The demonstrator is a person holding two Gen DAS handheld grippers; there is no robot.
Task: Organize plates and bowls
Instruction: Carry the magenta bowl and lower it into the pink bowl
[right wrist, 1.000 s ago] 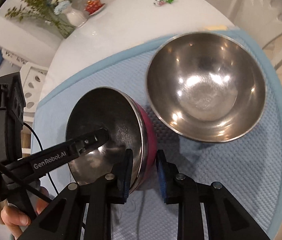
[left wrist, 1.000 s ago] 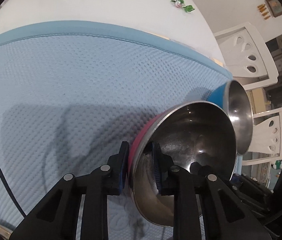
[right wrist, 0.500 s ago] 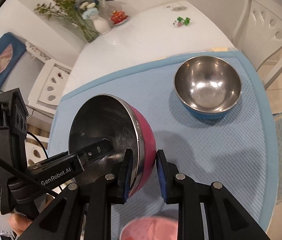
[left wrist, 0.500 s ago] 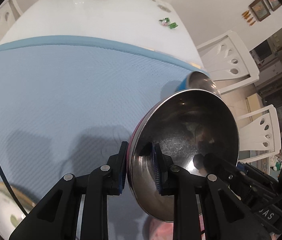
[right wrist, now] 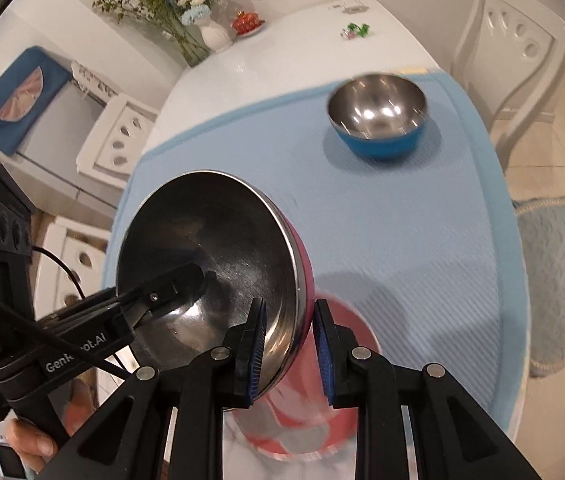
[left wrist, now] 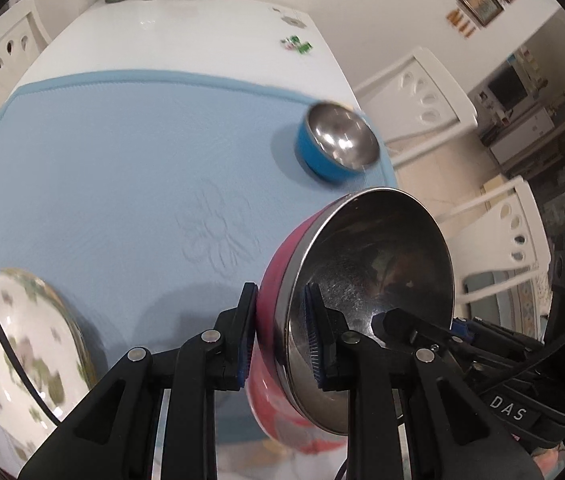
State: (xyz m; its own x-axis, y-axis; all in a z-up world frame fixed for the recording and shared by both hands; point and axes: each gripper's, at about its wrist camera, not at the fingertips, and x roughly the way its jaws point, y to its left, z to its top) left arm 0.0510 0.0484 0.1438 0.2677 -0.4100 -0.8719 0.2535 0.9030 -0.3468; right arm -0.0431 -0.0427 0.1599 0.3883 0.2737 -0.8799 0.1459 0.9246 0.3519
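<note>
A steel bowl with a pink outside [left wrist: 366, 280] [right wrist: 210, 264] hangs tilted above the blue mat. My left gripper [left wrist: 278, 336] is shut on its rim from one side. My right gripper [right wrist: 288, 348] is shut on the opposite rim. A steel bowl with a blue outside [left wrist: 336, 144] [right wrist: 378, 116] stands upright on the mat's far right part. A pink plate [right wrist: 306, 400] lies under the held bowl near the front edge. A white floral plate [left wrist: 18, 352] lies at the front left.
The blue mat [left wrist: 122, 168] covers the near half of a white table [left wrist: 170, 32]. A vase of flowers [right wrist: 202, 28] and a red lidded cup [right wrist: 246, 22] stand at the far end. White chairs [right wrist: 514, 52] stand around the table.
Both grippers have lifted the pink bowl and pulled it back toward the front edge, away from the blue bowl. The floral plate and the pink plate have come into view.
</note>
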